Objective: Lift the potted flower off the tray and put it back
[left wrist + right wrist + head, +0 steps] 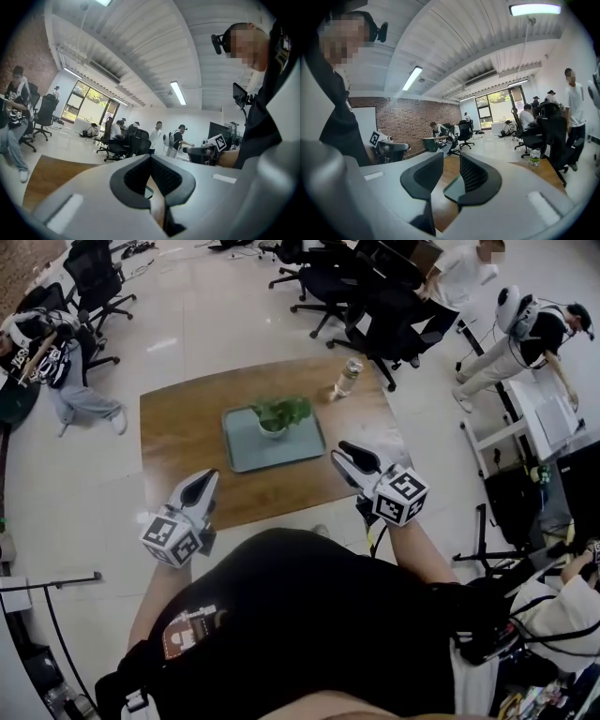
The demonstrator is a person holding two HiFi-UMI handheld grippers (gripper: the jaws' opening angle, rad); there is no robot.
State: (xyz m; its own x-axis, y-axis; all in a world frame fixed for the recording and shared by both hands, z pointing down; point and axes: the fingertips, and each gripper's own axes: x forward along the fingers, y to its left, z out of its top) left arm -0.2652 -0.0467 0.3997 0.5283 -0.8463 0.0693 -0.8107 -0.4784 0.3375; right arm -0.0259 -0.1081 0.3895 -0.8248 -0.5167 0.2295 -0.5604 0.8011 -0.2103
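**Ana:** In the head view, where is the potted flower point(281, 415)?

**Ben:** It sits on the tray point(246, 451), toward the far side. The tray lies in the middle of the wooden table point(178, 437). A bottle point(346, 378) stands by the far edge, out of the way.

**Ana:** And the two tools?

**Ben:** The left gripper point(208, 476) and the right gripper point(342, 456) are on the near side. One is by each near corner of the tray. Neither one touches the pot. I think the person is just getting ready, so the flower is not lifted yet.

**Ana:** What does the left gripper view show?

**Ben:** Its jaws are pressed tight together with nothing in them. It looks level across the room, not down at the pot. My guess is that it has no job right now.

**Ana:** And the right gripper view?

**Ben:** Its jaws stand wide apart. Only the brown table and a bit of the green tray show in the gap, so it holds nothing. I guess they are wide so they can fit around the little pot. The bottle is off to the right there too.
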